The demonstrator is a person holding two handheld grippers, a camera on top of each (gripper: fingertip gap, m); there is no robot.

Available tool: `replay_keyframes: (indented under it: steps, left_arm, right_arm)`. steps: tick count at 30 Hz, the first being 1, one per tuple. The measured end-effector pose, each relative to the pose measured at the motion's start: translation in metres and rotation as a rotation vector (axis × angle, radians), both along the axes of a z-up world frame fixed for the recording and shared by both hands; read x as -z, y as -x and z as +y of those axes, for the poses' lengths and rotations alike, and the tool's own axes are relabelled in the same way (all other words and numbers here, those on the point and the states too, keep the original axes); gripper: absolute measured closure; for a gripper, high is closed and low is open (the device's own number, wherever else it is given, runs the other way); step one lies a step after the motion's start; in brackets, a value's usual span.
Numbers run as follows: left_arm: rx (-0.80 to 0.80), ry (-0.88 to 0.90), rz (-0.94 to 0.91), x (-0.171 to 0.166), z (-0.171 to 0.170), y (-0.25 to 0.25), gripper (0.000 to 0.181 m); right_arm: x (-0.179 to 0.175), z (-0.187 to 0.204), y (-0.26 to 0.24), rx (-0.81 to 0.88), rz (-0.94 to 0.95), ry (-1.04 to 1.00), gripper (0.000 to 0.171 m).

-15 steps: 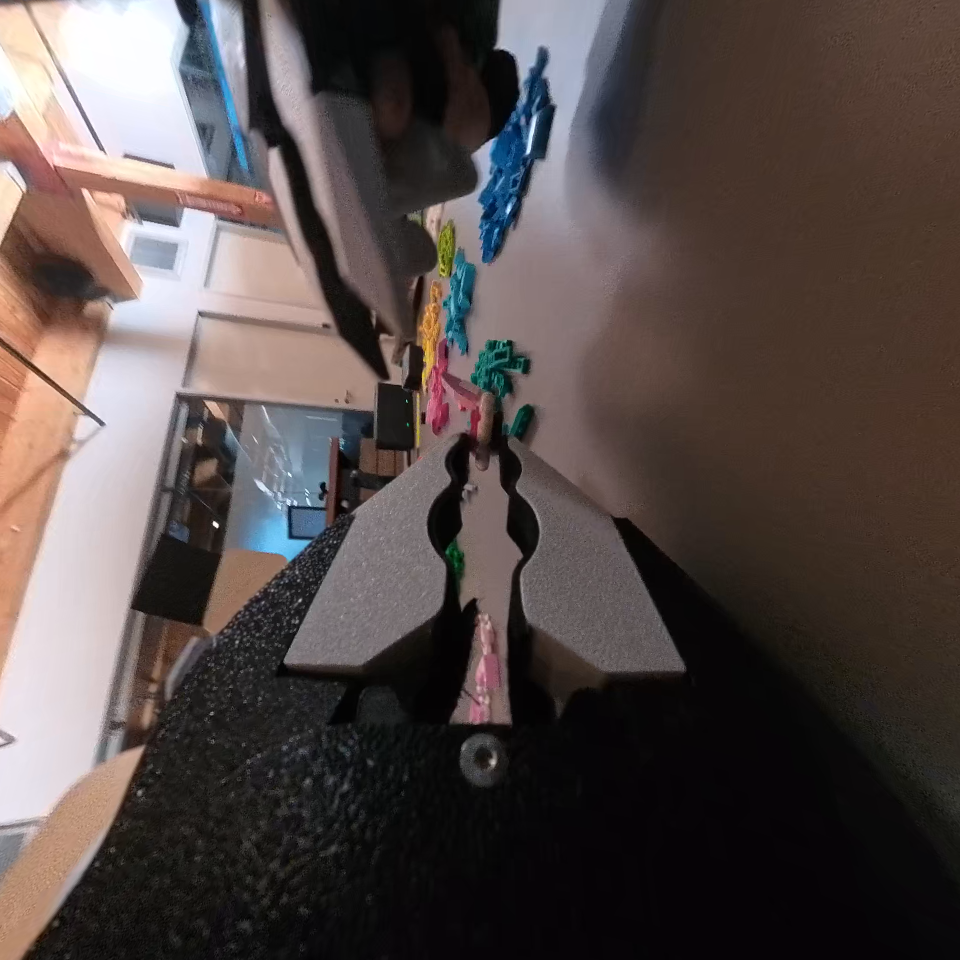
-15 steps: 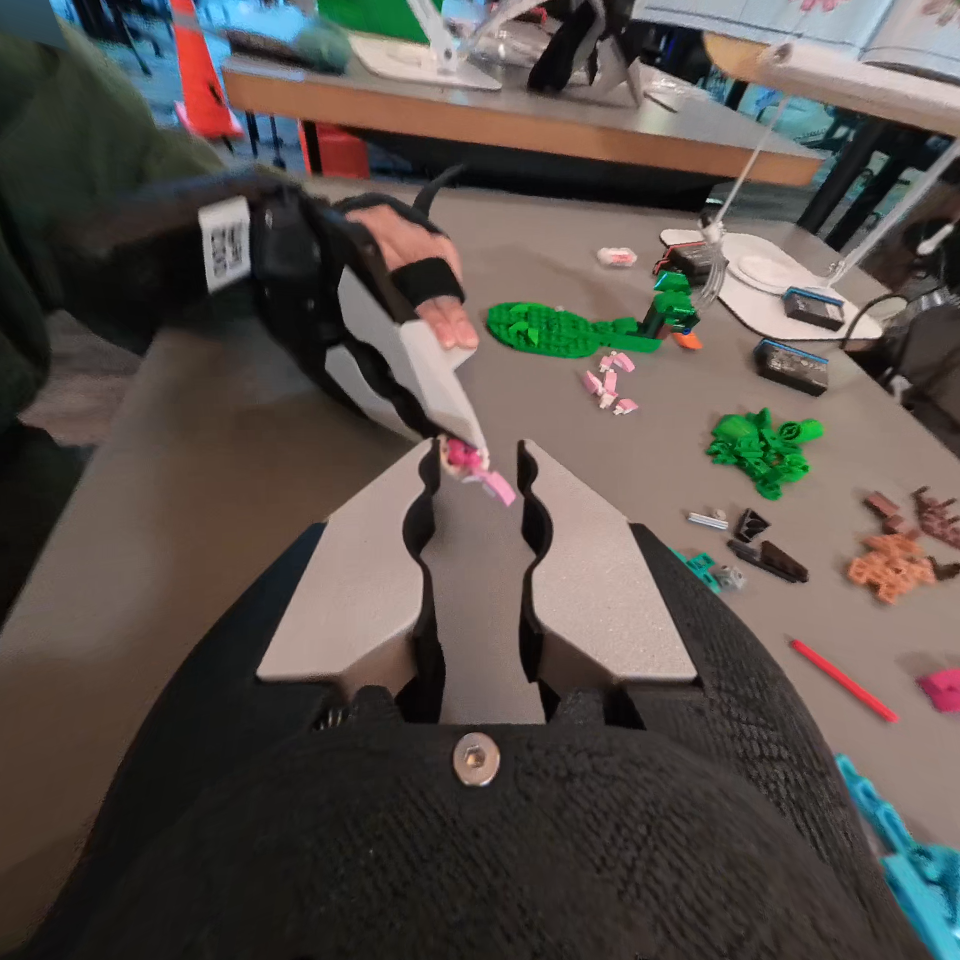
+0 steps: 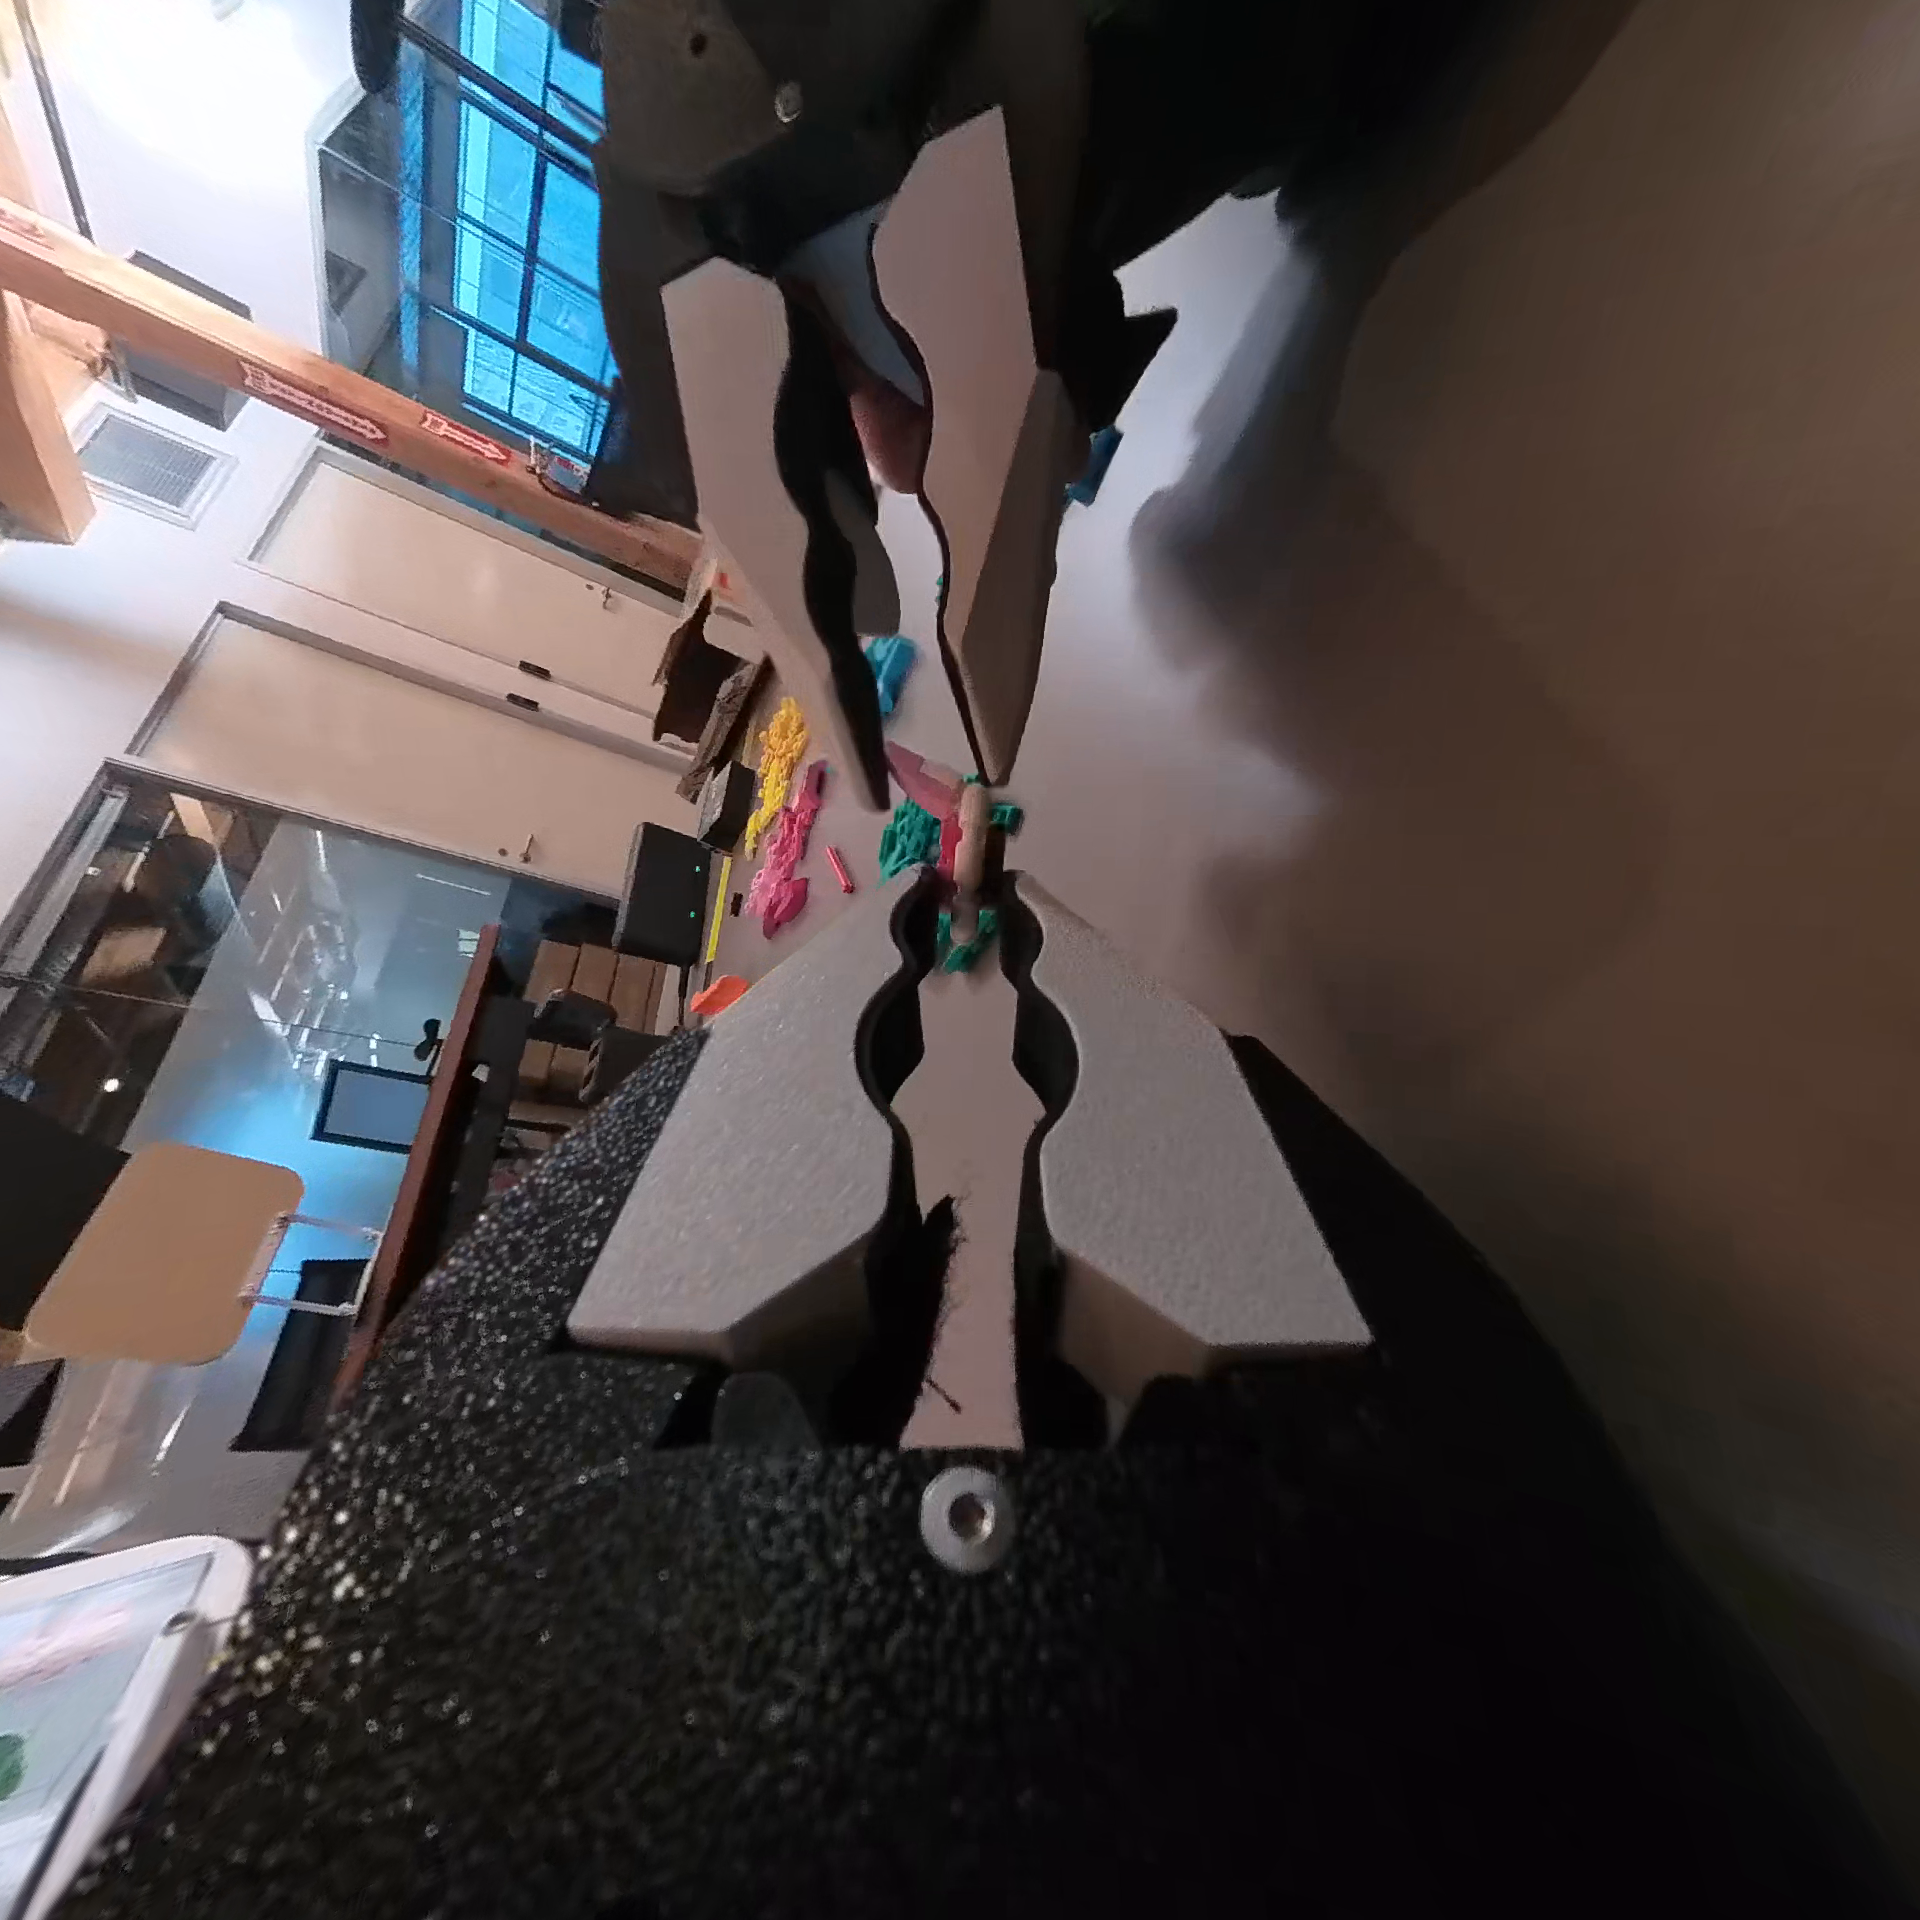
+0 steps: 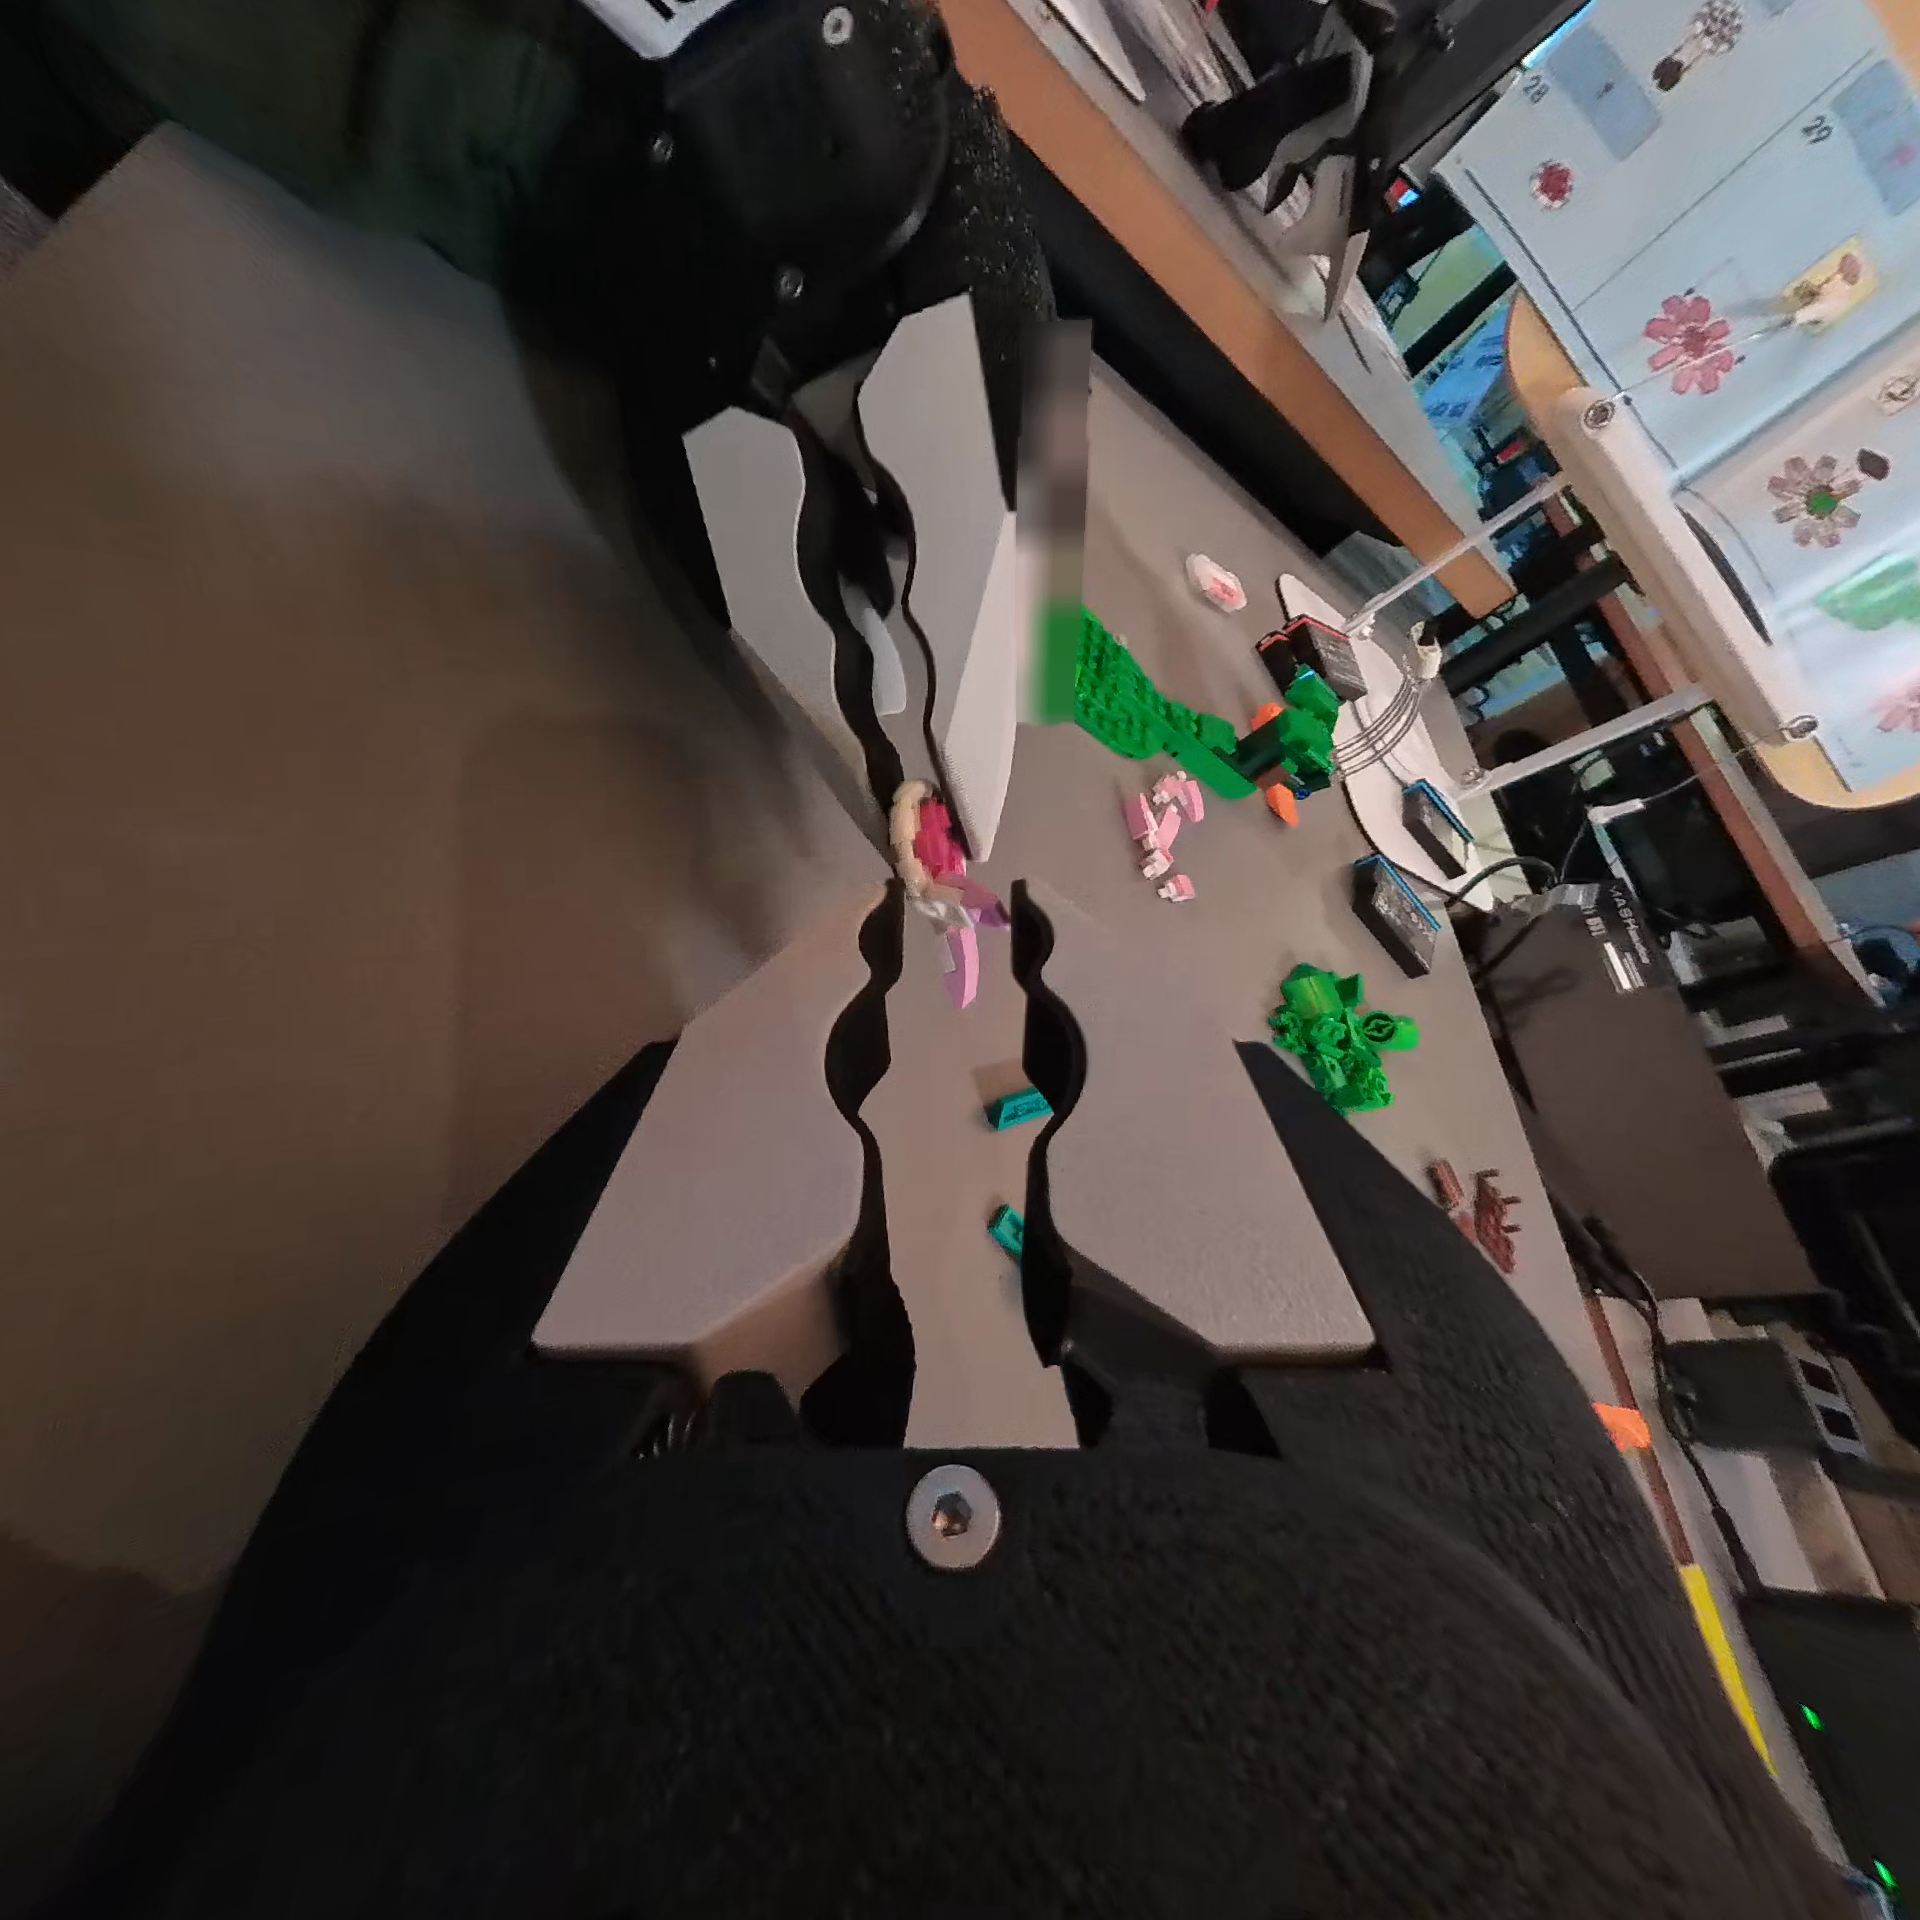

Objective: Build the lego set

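Grey table [image 4: 312,727] takes most of both views, with sorted brick piles: green baseplate with a small green build [image 4: 1164,717], loose pale pink pieces [image 4: 1164,831], bright green pile [image 4: 1335,1049], brown bits [image 4: 1475,1210], two teal pieces [image 4: 1018,1110] seen between the right gripper's fingers. From the left wrist view, yellow pile [image 3: 781,764], magenta pile [image 3: 790,862] and teal pile [image 3: 909,844] sit farther off.

Both grippers are up off the table, tip to tip. Left gripper [image 4: 925,821] comes in from the top of the right wrist view, jaws pinched on a small flower subassembly [image 4: 930,847]: cream ring part, magenta core, pale pink petal [image 4: 966,961] hanging off it toward the right gripper. Right gripper [image 4: 951,899] has its jaws parted with a clear gap and nothing clamped; its left fingertip looks to be touching or just beside the cream ring, can't tell contact for sure.

Key relation: the flower sits straight ahead of the right gripper, right at the mouth of its jaws, nearer its left finger than its right. The petal's long axis runs roughly along the right gripper's fingers, pointing into the gap. In the left wrist view the cream piece [image 3: 971,847] stands on end between the two sets of tips, right gripper [image 3: 940,795] directly opposite.

Judgement: the right gripper is the free one, so the next move is likely a short advance and a close on the petal or ring, while the left holds steady. Risk: small part, a sideways nudge could twist it out of the pinch.
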State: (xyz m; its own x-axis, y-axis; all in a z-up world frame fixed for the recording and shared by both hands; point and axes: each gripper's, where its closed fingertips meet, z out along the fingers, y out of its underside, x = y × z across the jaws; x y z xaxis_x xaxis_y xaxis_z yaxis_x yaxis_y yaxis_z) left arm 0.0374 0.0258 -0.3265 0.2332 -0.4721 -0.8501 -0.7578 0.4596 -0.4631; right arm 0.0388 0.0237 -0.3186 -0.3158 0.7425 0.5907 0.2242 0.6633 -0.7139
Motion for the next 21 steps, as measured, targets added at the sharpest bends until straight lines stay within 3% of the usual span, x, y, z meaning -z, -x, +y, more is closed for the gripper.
replay_keyframes:
  steps: [15, 18, 21]
  left_arm:
    - [0.104, 0.246, -0.243, -0.005, -0.01, -0.006, 0.173]
    - [0.192, 0.348, -0.272, -0.001, -0.022, -0.012, 0.173]
    - [0.332, 0.517, -0.342, -0.006, -0.043, -0.018, 0.173]
  right_arm:
    - [-0.009, -0.008, -0.007, -0.052, 0.004, 0.083, 0.159]
    - [-0.006, -0.017, -0.012, -0.108, -0.033, 0.115, 0.161]
    - [-0.006, -0.037, -0.02, -0.219, -0.101, 0.275, 0.164]
